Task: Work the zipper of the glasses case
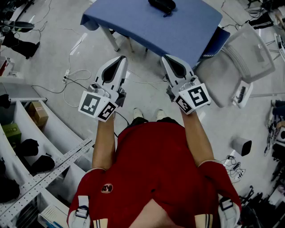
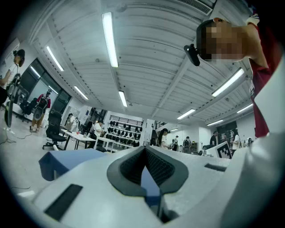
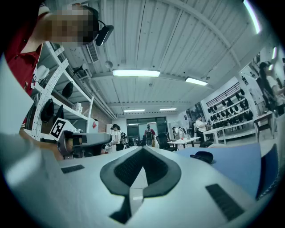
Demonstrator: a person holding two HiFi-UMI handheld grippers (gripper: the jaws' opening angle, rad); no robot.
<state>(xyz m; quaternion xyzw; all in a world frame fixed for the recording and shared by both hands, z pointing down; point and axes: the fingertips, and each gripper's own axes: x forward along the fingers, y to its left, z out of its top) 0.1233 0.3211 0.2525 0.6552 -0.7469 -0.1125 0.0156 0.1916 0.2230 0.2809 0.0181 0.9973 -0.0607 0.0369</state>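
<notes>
Head view: The glasses case (image 1: 161,5) is lying on the blue surface (image 1: 187,31) near its far edge, well apart from both grippers. It is showing as a dark, rounded, elongated shell, with a small tab sticking out at its near side; the zipper line is too small to tell. The person is holding the left gripper (image 1: 121,59) and the right gripper (image 1: 165,58) side by side in front of a red shirt (image 1: 156,164), short of the surface's near edge. Each gripper's marker cube (image 1: 98,106) is facing the camera with black-and-white square patterns and no readable letters. A white chair (image 1: 242,62) is standing at the surface's right end. A round emblem on the shirt is too small to read.

Left gripper view: The left gripper (image 2: 144,149) is holding its jaws together at the tips with nothing between them. A corner of the blue surface (image 2: 62,160) is showing low at the left. Behind it, desks, people and a wall rack of dark items are filling the room.

Right gripper view: The right gripper (image 3: 142,150) is likewise keeping its jaws pressed together and empty. The glasses case (image 3: 202,156) is resting on the blue surface (image 3: 236,167), to the right of the jaws and apart from them, showing as a low, dark, domed shape. The left gripper (image 3: 87,140) is hanging at the left, a square-patterned marker (image 3: 58,128) facing this camera.
</notes>
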